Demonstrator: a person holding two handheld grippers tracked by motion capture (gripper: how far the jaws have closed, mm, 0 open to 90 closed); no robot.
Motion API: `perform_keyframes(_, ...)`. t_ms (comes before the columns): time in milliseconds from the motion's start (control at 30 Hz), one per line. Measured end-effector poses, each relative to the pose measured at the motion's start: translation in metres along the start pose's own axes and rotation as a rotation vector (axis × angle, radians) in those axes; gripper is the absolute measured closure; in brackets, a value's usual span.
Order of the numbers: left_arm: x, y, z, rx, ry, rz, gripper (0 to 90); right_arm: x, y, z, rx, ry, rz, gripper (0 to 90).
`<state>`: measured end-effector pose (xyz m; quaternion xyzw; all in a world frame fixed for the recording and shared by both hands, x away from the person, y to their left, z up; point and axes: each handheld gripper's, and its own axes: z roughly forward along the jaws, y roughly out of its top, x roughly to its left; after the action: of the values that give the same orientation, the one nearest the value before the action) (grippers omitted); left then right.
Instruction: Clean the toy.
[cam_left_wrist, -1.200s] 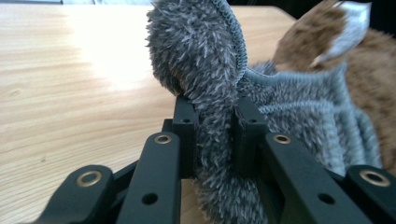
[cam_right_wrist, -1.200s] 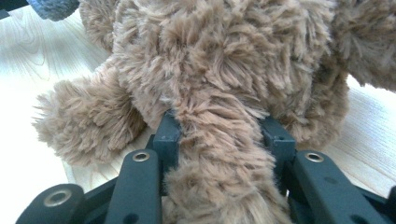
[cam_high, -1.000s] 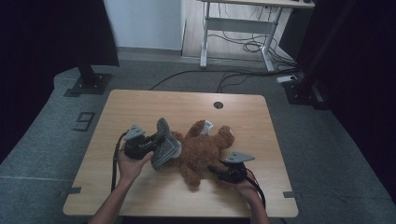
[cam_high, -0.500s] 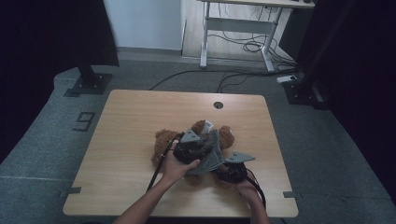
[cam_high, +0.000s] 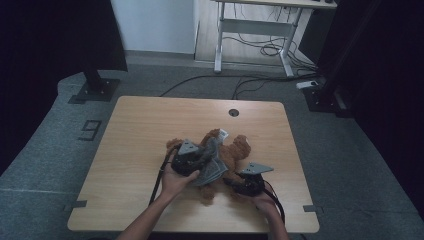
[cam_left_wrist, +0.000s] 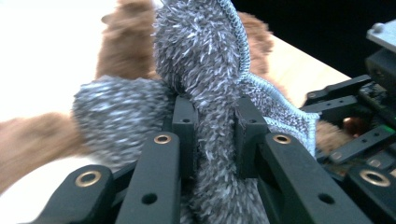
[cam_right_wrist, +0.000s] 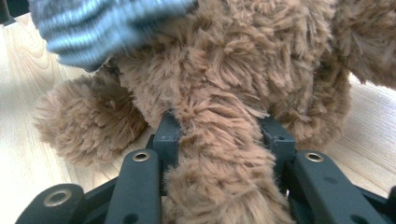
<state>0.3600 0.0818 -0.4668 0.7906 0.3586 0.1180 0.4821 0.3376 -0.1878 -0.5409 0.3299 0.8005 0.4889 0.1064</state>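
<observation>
My left claw (cam_left_wrist: 212, 135) is clamped on a fold of the fuzzy grey knitted cloth (cam_left_wrist: 201, 56), holding it over the shaggy brown plush teddy bear (cam_high: 235, 150), I judge to drape or dress it. My right claw (cam_right_wrist: 224, 135) is clamped on one furry limb, pinning the bear in the middle of the pale wooden worktop (cam_high: 150, 120). The cloth hides the bear's body; I cannot tell which limb I hold.

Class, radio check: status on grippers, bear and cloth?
Left gripper shut on grey cloth. Right gripper shut on teddy bear limb. Cloth draped over bear.
</observation>
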Motion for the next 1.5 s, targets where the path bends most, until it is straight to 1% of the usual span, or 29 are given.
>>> perform_keyframes(33,0.004,-0.003,-0.004,-0.012,-0.007,-0.015,74.5,0.000,0.000,0.000,0.000,0.000,0.000,59.1)
perform_keyframes(67,0.010,-0.007,-0.010,-0.028,-0.021,-0.039,74.5,0.000,0.000,0.000,-0.001,0.003,0.000,59.1)
perform_keyframes(100,0.013,-0.010,-0.015,-0.041,-0.024,-0.049,74.5,0.000,0.000,0.000,-0.001,0.006,0.000,59.1)
perform_keyframes(167,0.017,-0.012,-0.024,-0.059,-0.018,-0.050,74.5,0.000,0.000,0.001,0.001,0.009,-0.002,59.1)
perform_keyframes(267,0.019,-0.012,-0.037,-0.082,0.010,-0.034,74.5,0.001,0.000,0.001,0.003,0.006,-0.004,59.1)
perform_keyframes(367,0.026,-0.012,-0.048,-0.099,0.031,-0.035,74.4,0.001,-0.001,0.001,0.001,0.007,-0.001,59.1)
perform_keyframes(400,0.029,-0.013,-0.051,-0.104,0.037,-0.042,74.4,0.001,-0.001,0.001,0.001,0.007,-0.001,59.1)
perform_keyframes(433,0.036,-0.015,-0.058,-0.114,0.049,-0.060,74.4,0.001,-0.001,0.001,-0.002,0.010,0.003,59.1)
perform_keyframes(467,0.036,-0.015,-0.058,-0.114,0.049,-0.060,74.4,0.001,-0.001,0.001,-0.002,0.010,0.003,59.1)
perform_keyframes(533,0.045,-0.018,-0.065,-0.121,0.070,-0.078,74.4,0.000,-0.001,0.001,-0.002,0.010,0.003,59.1)
perform_keyframes(600,0.052,-0.021,-0.069,-0.118,0.087,-0.087,74.4,0.000,-0.001,0.001,-0.001,0.011,0.003,59.1)
perform_keyframes(633,0.058,-0.025,-0.072,-0.113,0.106,-0.103,74.4,0.000,-0.001,0.001,-0.001,0.012,0.003,59.1)
perform_keyframes(667,0.058,-0.025,-0.072,-0.113,0.106,-0.103,74.4,0.000,-0.001,0.001,-0.001,0.012,0.002,59.1)
perform_keyframes(700,0.064,-0.030,-0.075,-0.108,0.123,-0.112,74.4,0.000,-0.001,0.001,0.000,0.012,0.003,59.1)
perform_keyframes(733,0.067,-0.032,-0.076,-0.105,0.130,-0.119,74.4,0.000,-0.001,0.001,0.000,0.012,0.003,59.1)
perform_keyframes(767,0.067,-0.032,-0.076,-0.105,0.130,-0.119,74.4,0.000,-0.001,0.001,0.000,0.012,0.003,59.1)
perform_keyframes(833,0.075,-0.039,-0.076,-0.093,0.145,-0.133,74.4,0.000,-0.001,0.001,0.000,0.012,0.003,59.1)
perform_keyframes(867,0.075,-0.039,-0.076,-0.093,0.145,-0.133,74.4,0.000,-0.001,0.001,0.000,0.012,0.003,59.1)
perform_keyframes(1000,0.087,-0.047,-0.077,-0.077,0.172,-0.161,74.3,0.000,-0.001,0.001,-0.001,0.013,0.004,59.1)
perform_keyframes(1067,0.094,-0.052,-0.076,-0.062,0.189,-0.177,74.3,0.000,-0.001,0.001,-0.001,0.013,0.005,59.1)
perform_keyframes(1100,0.100,-0.057,-0.075,-0.042,0.206,-0.188,74.4,0.000,-0.001,0.001,-0.001,0.013,0.004,59.1)
perform_keyframes(1133,0.100,-0.057,-0.075,-0.042,0.206,-0.188,74.4,0.000,-0.001,0.001,-0.001,0.013,0.004,59.1)
perform_keyframes(1233,0.108,-0.065,-0.075,-0.026,0.215,-0.220,74.3,0.000,-0.002,0.001,-0.001,0.014,0.005,59.1)
perform_keyframes(1333,0.107,-0.064,-0.077,-0.038,0.216,-0.219,74.3,-0.001,-0.002,0.001,-0.002,0.017,0.008,59.1)
perform_keyframes(1467,0.101,-0.058,-0.083,-0.060,0.218,-0.196,74.3,-0.001,-0.002,0.001,-0.001,0.015,0.009,59.1)
perform_keyframes(1500,0.098,-0.054,-0.087,-0.074,0.212,-0.190,74.2,-0.001,-0.002,0.001,-0.003,0.016,0.010,59.1)
